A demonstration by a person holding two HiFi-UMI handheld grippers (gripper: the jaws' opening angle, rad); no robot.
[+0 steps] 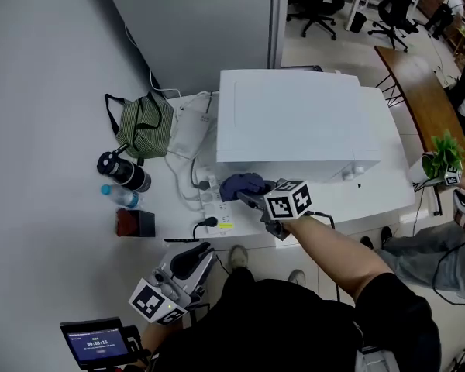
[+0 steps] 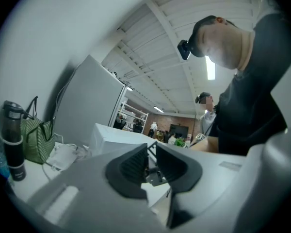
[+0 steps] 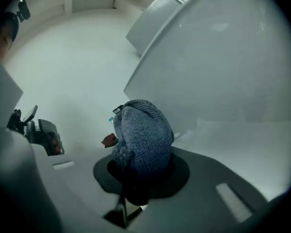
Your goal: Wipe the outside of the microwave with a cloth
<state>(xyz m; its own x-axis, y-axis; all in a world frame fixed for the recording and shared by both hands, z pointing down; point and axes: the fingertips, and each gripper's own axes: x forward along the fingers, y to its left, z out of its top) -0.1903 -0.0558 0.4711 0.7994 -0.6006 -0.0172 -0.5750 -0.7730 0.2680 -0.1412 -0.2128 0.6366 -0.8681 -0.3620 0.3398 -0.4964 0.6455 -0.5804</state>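
White microwave [image 1: 294, 118] sits on a white tabletop [image 1: 391, 200], its top face turned to the head view.

Right gripper [image 1: 252, 198] reaches to the microwave's near left corner, low down. Its fingers are clamped on a bunched blue-grey cloth [image 1: 242, 184]. In the right gripper view the cloth [image 3: 143, 135] bulges out past the dark pads, and the microwave's pale wall [image 3: 223, 72] is close beside it. Whether cloth and wall touch cannot be told from either view.

Left gripper [image 1: 195, 256] hangs off the tabletop's near edge, well apart from the microwave and on the person's side of it. In its own view the left gripper [image 2: 151, 154] has its fingers together, tips meeting, with nothing between them. The microwave [image 2: 114, 137] shows beyond them as a white box.

Left of the microwave:
- Power strip [image 1: 217, 208] with plugged cables lies just beside the near left corner, under the cloth.
- Striped green bag [image 1: 143, 126] lies near the microwave's left side.
- Black flask [image 1: 122, 170] lies farther out.
- Water bottle [image 1: 121, 197] lies just beside the flask.
- Dark red box [image 1: 134, 223] is farther out too, toward the near edge.

Right of the microwave, past the tabletop's edge, is a small green plant [image 1: 442, 157].
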